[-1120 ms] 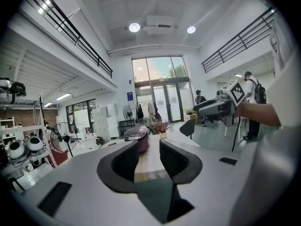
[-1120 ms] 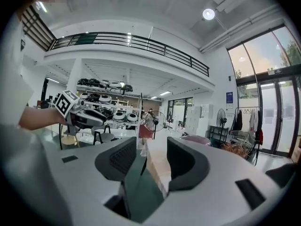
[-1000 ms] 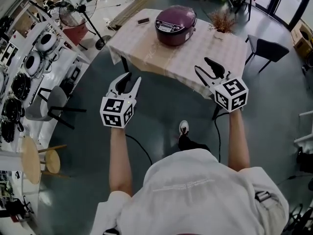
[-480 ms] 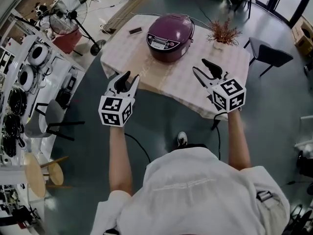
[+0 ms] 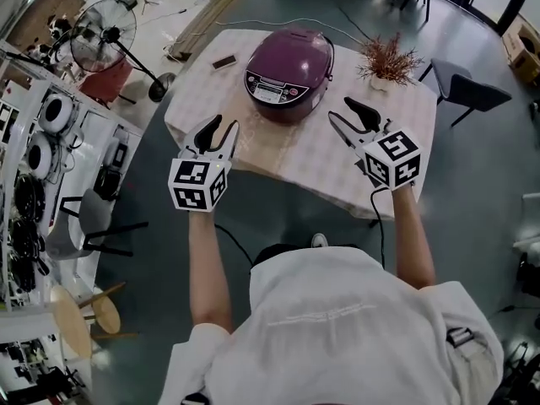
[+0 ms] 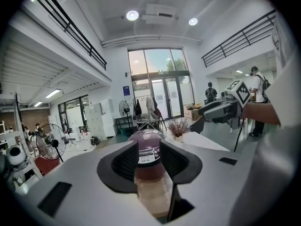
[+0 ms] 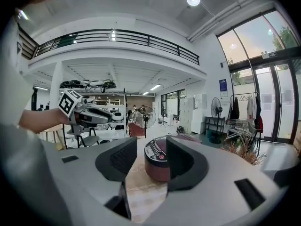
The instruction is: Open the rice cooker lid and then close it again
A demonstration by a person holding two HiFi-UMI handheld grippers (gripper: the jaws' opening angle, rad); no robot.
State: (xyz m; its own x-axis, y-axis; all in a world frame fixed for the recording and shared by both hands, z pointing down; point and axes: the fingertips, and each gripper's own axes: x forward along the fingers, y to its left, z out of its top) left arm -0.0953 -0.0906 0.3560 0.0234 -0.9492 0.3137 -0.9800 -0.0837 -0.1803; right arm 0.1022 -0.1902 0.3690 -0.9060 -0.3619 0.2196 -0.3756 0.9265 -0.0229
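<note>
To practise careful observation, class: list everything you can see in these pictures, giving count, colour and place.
rice cooker: one, purple, lid shut, middle of the table
table: one, pale checked cloth, ahead of the person
dried plant: one, reddish brown, table's right side
small flat object: one, dark, table's left side
dark chair: one, black, right of the table
fan: one, black, standing, far left
grey chair: one, grey, left floor
left gripper: one, white and black, open, empty
right gripper: one, white and black, open, empty

Rice cooker (image 5: 288, 67) glossy plastic; tablecloth (image 5: 291, 157) matt checked cloth; floor (image 5: 156, 197) smooth, faintly shiny.
</note>
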